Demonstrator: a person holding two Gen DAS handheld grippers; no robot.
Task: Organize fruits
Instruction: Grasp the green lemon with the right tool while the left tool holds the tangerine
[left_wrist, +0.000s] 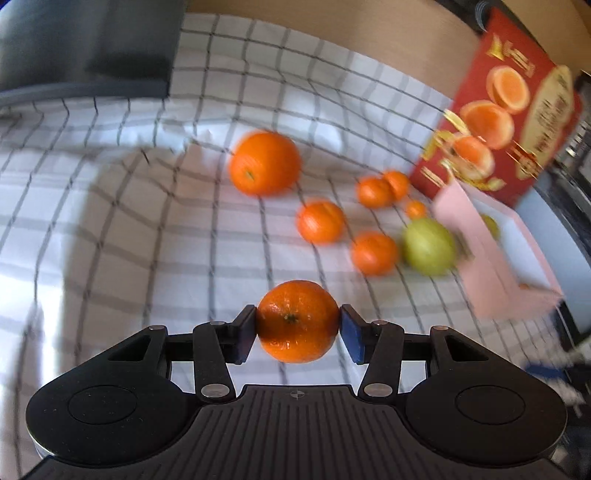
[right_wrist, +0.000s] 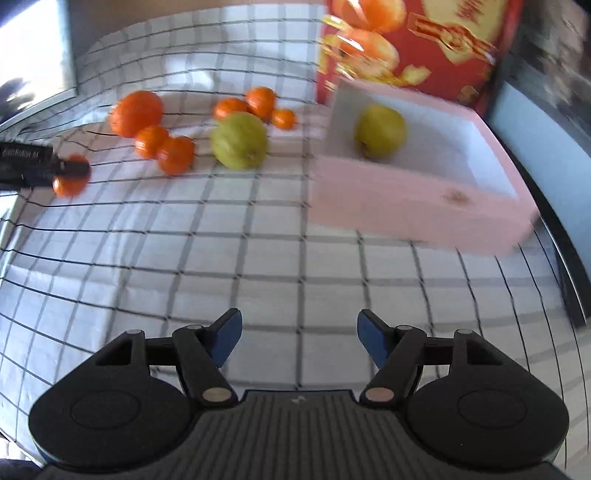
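Clamping a small glossy orange mandarin (left_wrist: 297, 322) between its blue pads, my left gripper (left_wrist: 297, 334) holds the fruit above the white cloth with a dark grid pattern (left_wrist: 110, 221). My right gripper (right_wrist: 299, 341) hangs spread wide with nothing in it, just short of the pale pink rectangular box (right_wrist: 417, 206). Inside that box lies a yellow-green round fruit (right_wrist: 380, 131); a second green fruit (right_wrist: 240, 141) sits on the cloth just left of the box, with loose mandarins and one larger orange (right_wrist: 136, 112) farther left. Behind the box stands a red printed carton (right_wrist: 424, 44).
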